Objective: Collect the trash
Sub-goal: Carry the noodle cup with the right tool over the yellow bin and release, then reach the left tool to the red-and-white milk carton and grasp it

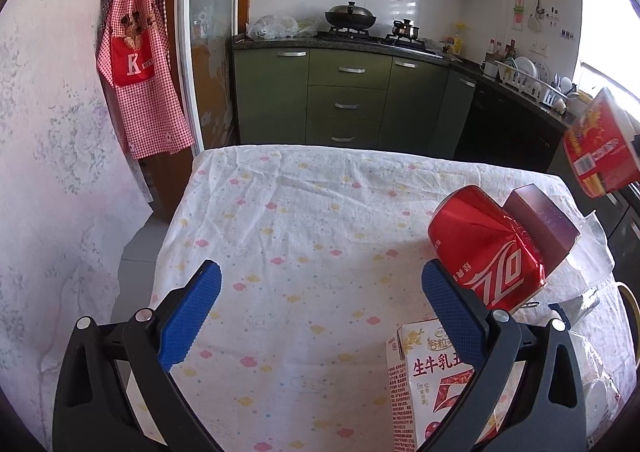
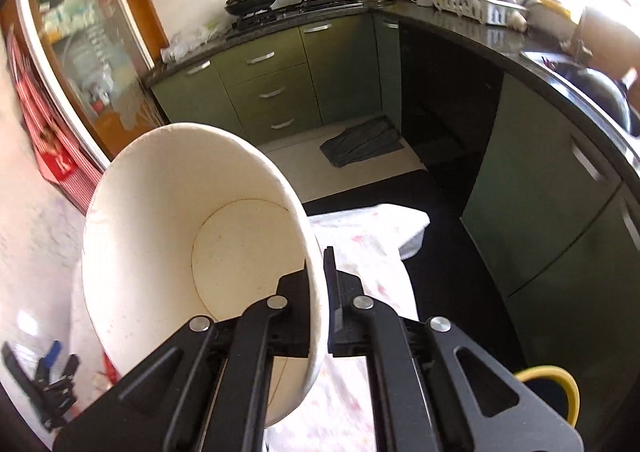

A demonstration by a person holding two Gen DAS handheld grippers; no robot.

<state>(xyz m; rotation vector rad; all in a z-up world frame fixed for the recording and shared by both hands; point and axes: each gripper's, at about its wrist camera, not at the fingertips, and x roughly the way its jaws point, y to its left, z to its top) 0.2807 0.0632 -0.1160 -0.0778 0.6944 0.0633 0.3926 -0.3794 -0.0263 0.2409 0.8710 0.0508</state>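
A thin, wrinkled cloth (image 1: 300, 212) is covering the bench. The crushed can (image 1: 486, 248) is gleaming as glossy red metal beside a matt printed paper carton (image 1: 416, 372). The paper bowl (image 2: 160, 236) is showing a smooth, matt white inside.

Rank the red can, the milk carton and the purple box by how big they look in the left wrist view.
1. red can, though it lies nearer the camera than the box.
2. milk carton; partly hidden behind the gripper and cut by the frame edge, so can versus carton is unsure.
3. purple box, partly hidden behind the can.
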